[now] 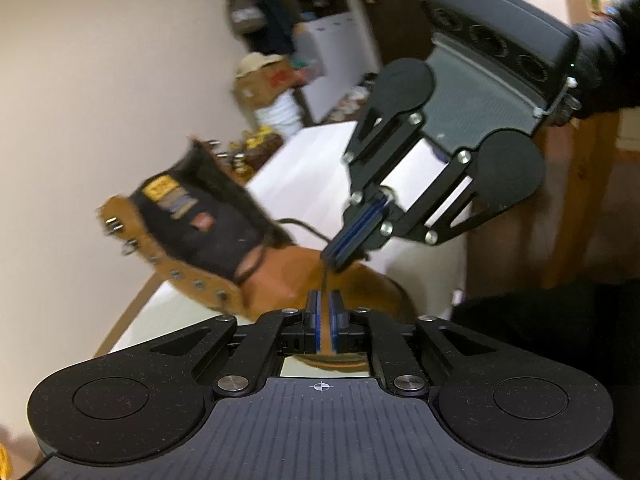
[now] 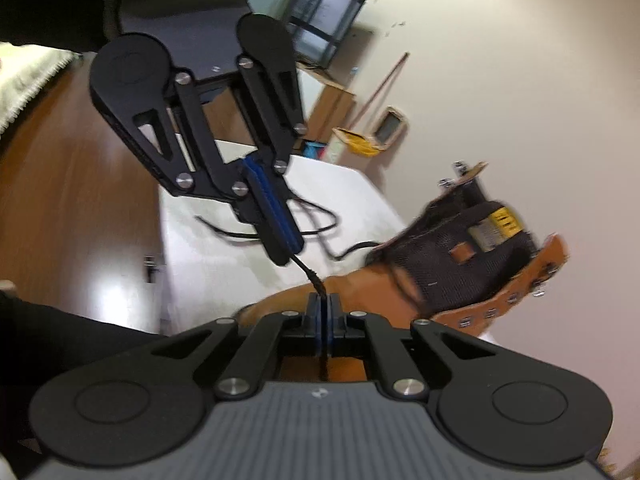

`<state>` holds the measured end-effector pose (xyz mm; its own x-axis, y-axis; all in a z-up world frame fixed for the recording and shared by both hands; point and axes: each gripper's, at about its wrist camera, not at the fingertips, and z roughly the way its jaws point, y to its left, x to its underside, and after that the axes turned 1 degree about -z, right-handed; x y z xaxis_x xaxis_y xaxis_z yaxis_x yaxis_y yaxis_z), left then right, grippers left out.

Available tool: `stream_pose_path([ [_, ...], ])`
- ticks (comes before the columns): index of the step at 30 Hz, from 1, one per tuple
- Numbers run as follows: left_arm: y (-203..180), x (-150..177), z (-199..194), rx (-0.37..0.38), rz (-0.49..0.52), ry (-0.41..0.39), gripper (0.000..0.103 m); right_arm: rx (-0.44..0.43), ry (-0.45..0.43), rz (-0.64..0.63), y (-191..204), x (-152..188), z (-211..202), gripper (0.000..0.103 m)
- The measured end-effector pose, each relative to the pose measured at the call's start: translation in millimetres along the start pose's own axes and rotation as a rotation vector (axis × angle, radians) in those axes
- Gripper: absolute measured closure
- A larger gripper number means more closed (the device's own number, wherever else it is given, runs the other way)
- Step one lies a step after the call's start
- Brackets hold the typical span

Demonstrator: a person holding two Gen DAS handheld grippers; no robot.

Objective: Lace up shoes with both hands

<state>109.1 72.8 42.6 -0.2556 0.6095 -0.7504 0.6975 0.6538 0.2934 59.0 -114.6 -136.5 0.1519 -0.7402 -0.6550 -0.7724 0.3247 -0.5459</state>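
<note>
Left wrist view looks down at a tan work boot (image 1: 280, 280) lying on its side on the white desk (image 1: 304, 168). Its black tongue is flopped open, and the rows of metal eyelets and hooks (image 1: 196, 282) along the flap look mostly unthreaded. The two tools meet tip to tip just above the toe, which suggests the dark lace (image 2: 308, 270) is being passed from one hand to the other.

The right gripper (image 1: 333, 261) comes in from the upper right on a dark-sleeved arm (image 1: 600, 60). Its blue pads are pressed together on the lace near its stiff end. In the right wrist view the cord runs straight into that closed seam and carries on as a dark line behind it.

The left gripper (image 1: 325, 296) has its pads only narrowly parted, with the brown leather showing through the slit. From the other side the lace emerges at its tips, but I see no firm squeeze on it there. My reading is that this side is giving the cord up.

The rest of the lace lies in slack loops on the desk beyond the boot. That slack leaves the pinched end free to be steered. Holding it close to the tip probably keeps it stiff enough to aim at an eyelet. Lacing appears to be at an early stage. The frames are blurred, so I cannot make out which hole comes next.
</note>
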Motion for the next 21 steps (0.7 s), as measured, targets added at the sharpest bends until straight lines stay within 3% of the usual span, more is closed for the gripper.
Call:
stream_pose_path([
  [7,30.3,-6.2,4.1,-0.160,-0.102,0.011,0.094,0.094,0.036,0.015,-28.0,-21.9,9.9,0.100],
  [15,54.8,-0.4,16.7,-0.210,-0.185,0.024,0.089,0.162,0.141,-0.049,-37.7,-36.3,40.3,0.100],
  [21,57.1,4.8,21.2,-0.207,-0.171,0.023,0.089,0.193,0.211,-0.115,-29.0,-40.5,60.5,0.100],
])
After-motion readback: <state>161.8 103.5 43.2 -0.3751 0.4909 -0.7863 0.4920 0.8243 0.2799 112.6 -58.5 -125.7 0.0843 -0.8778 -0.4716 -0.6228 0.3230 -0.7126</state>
